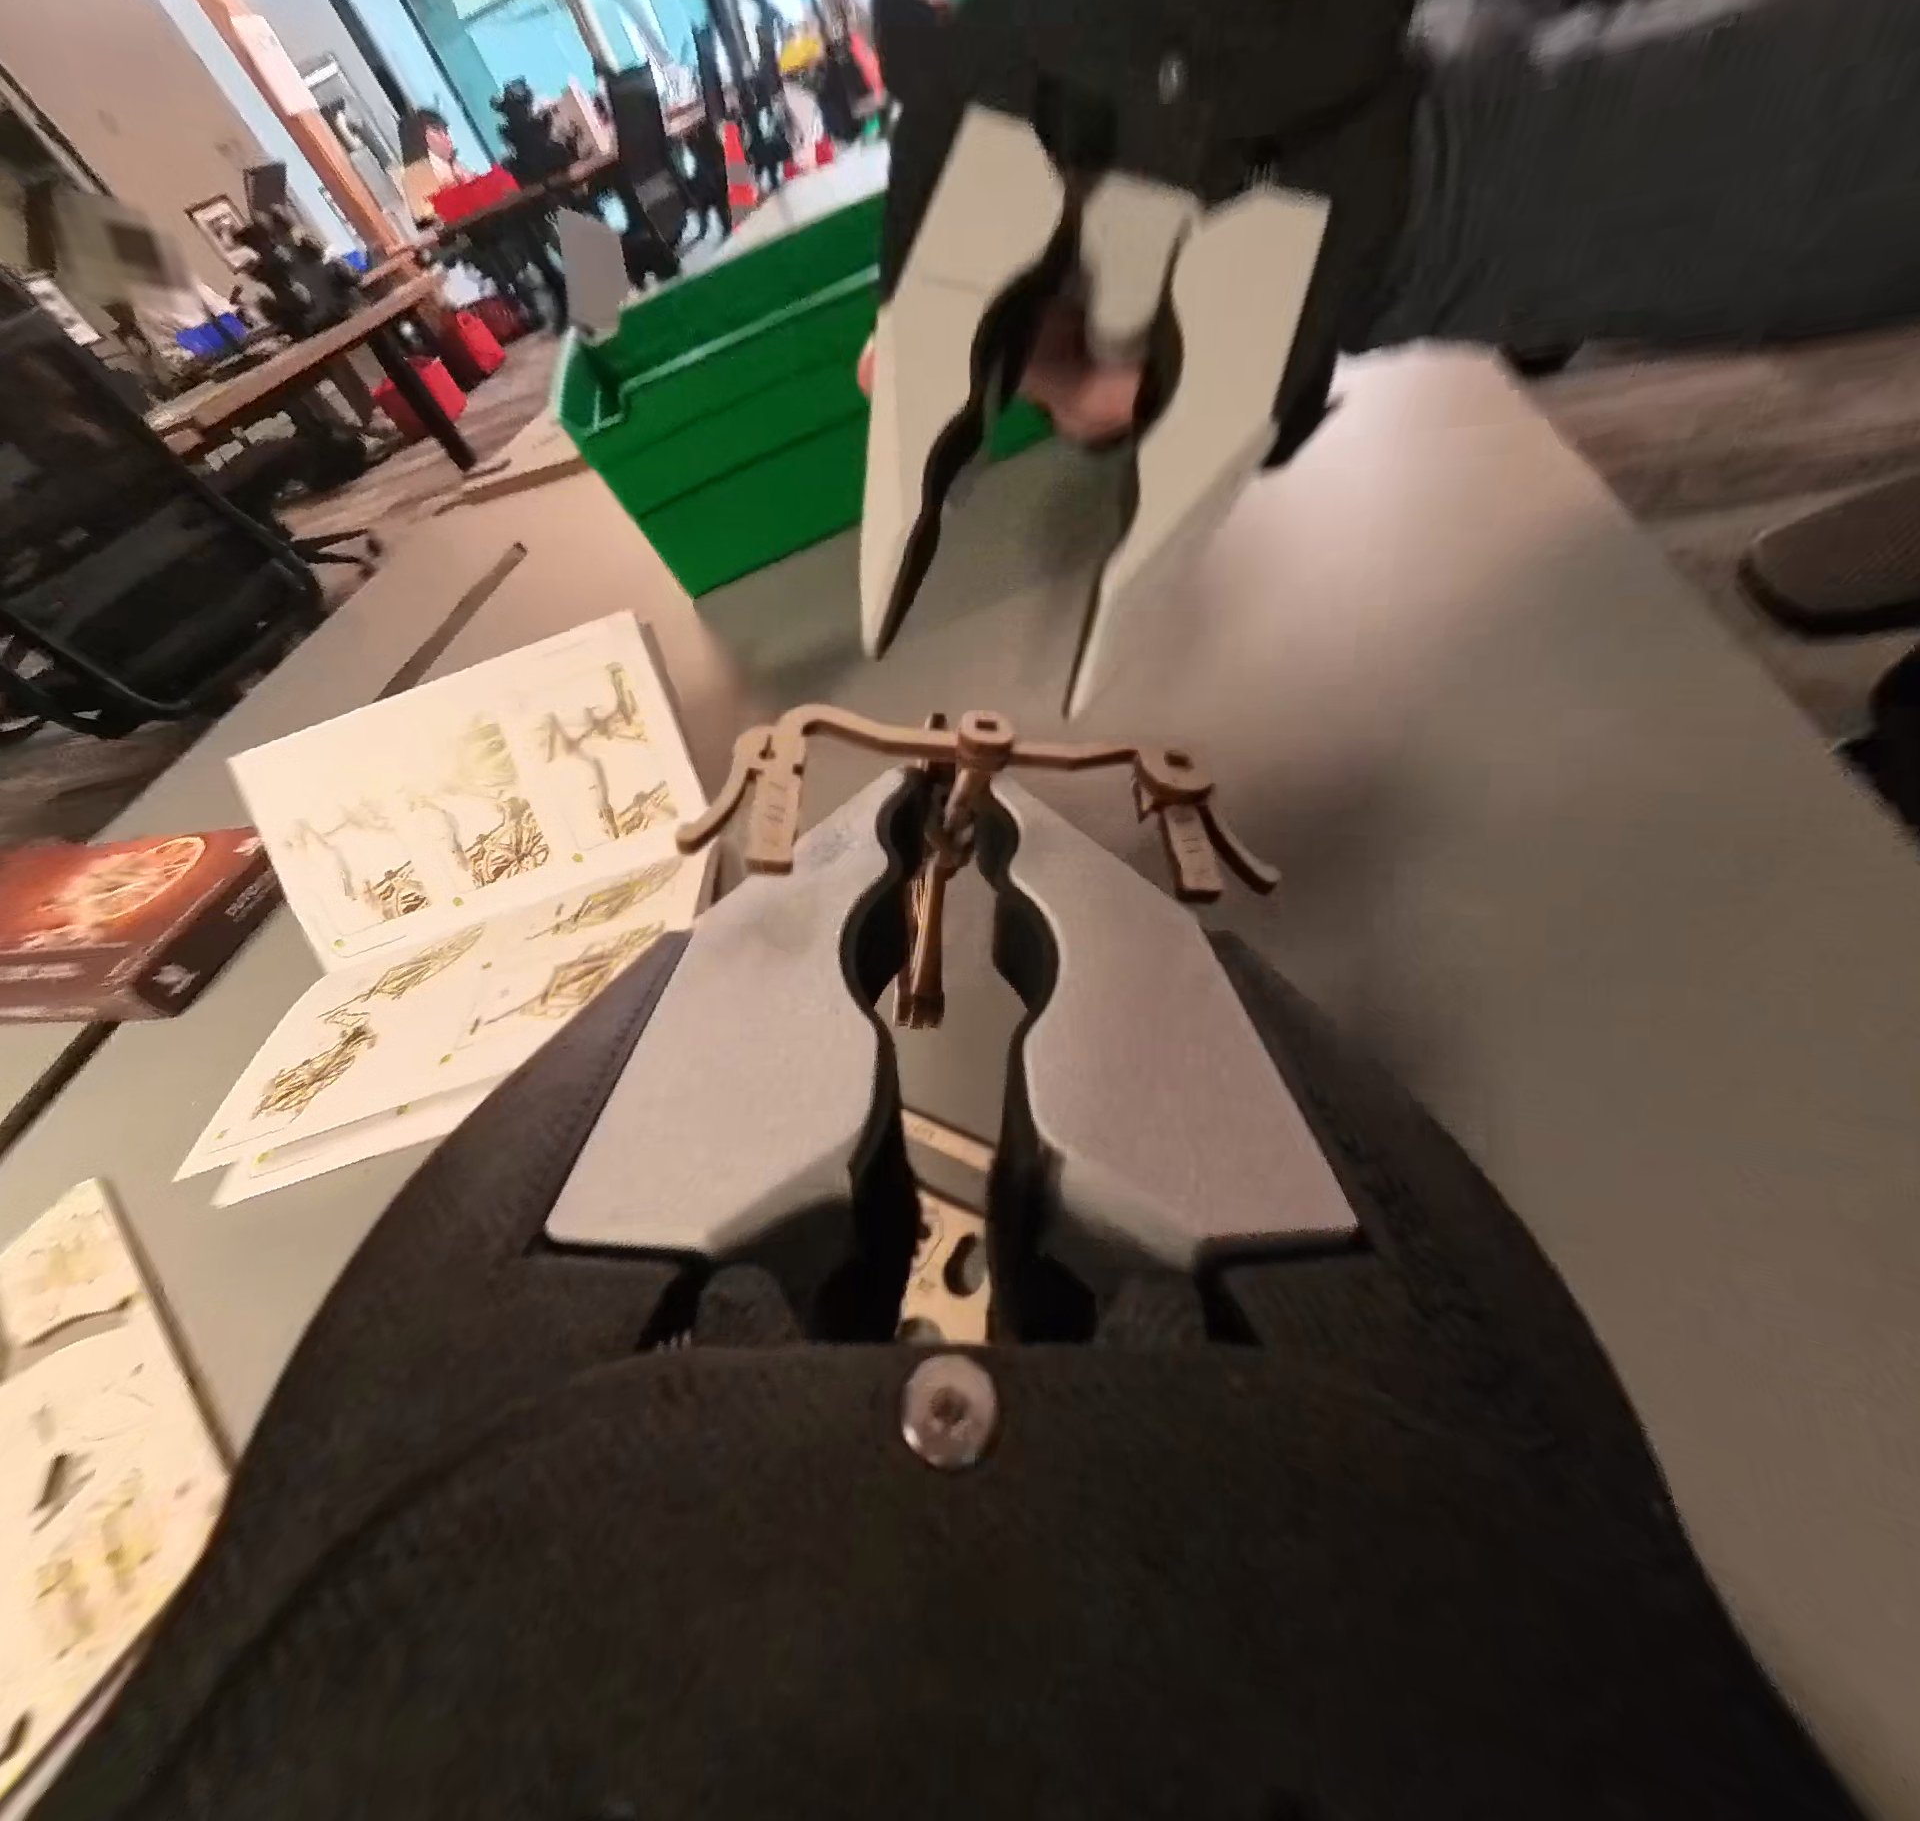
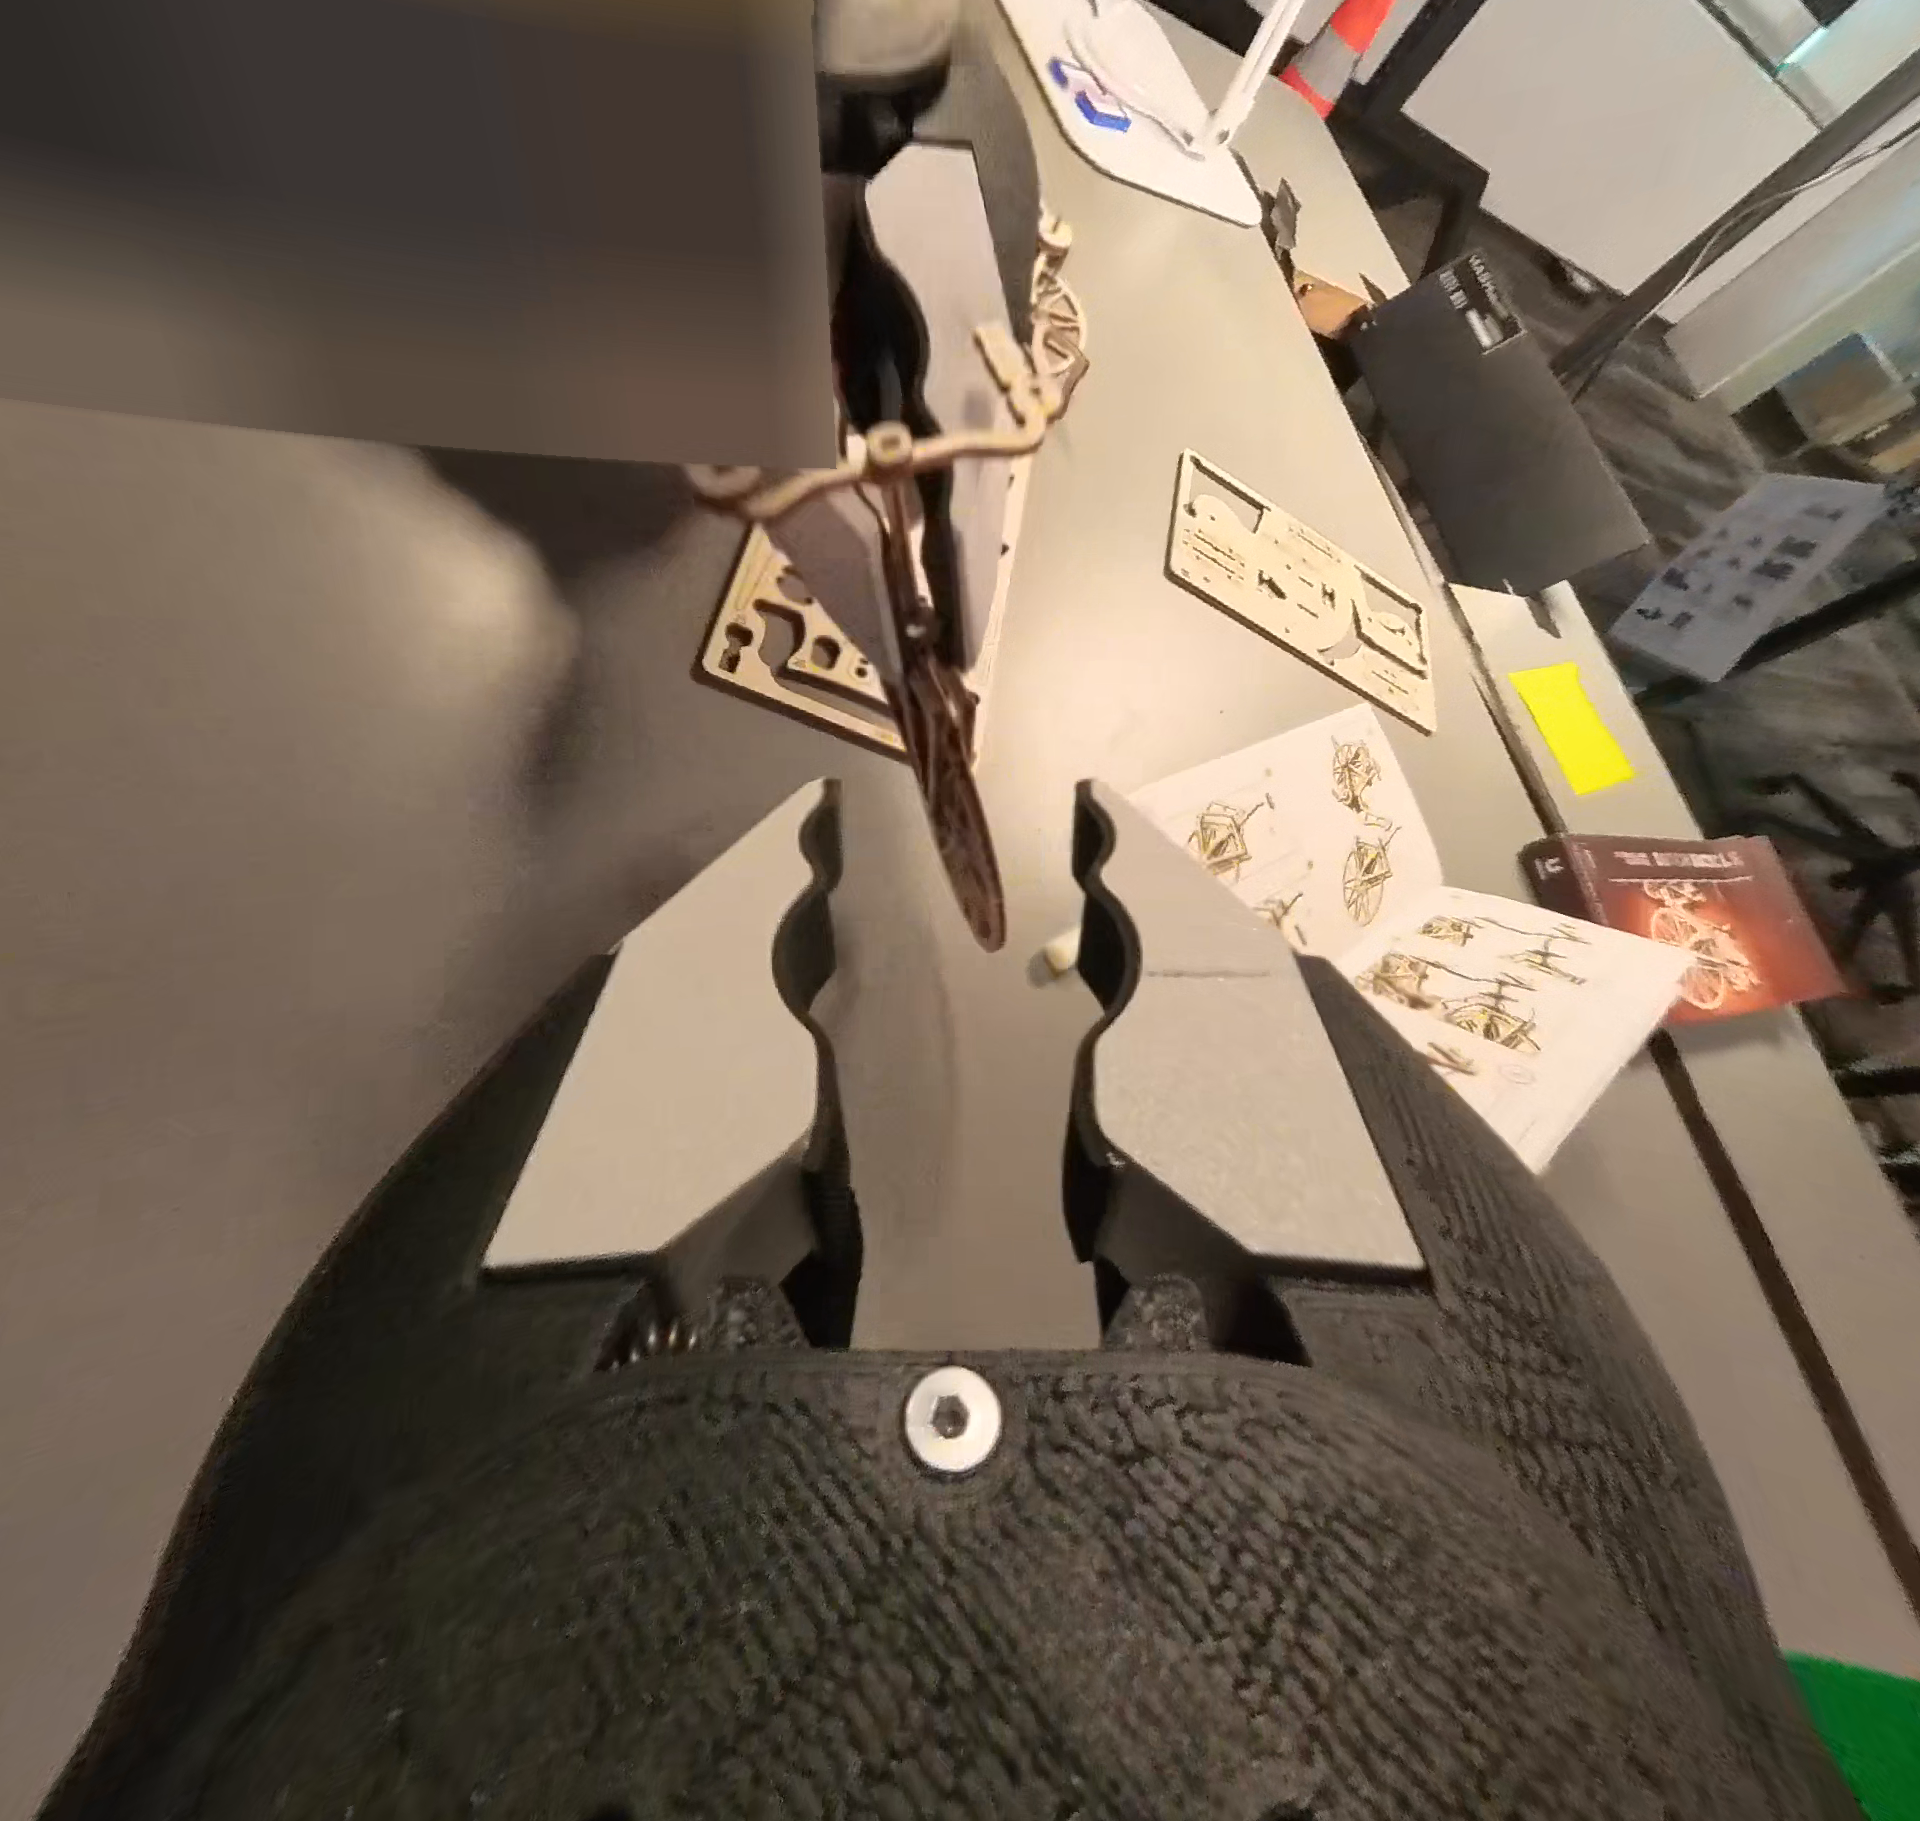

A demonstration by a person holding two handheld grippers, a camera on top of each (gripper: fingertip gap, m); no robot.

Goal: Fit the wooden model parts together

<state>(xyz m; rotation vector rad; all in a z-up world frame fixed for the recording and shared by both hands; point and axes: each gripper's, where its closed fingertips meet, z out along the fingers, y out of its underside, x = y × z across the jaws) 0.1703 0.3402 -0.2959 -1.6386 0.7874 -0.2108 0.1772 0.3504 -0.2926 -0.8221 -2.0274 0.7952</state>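
Left gripper (image 1: 940,795) clamps the fork (image 1: 928,924) below the handlebar (image 1: 977,748), held in air above the table (image 1: 1455,940); right gripper (image 2: 951,800), released and empty, hangs just beyond; judgement: keep the clamp steady, bring the right in slowly, square to the wheel (image 2: 956,826).

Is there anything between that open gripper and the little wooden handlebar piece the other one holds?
Nothing: in the right wrist view only bare table shows between the right gripper and the wooden handlebar assembly.
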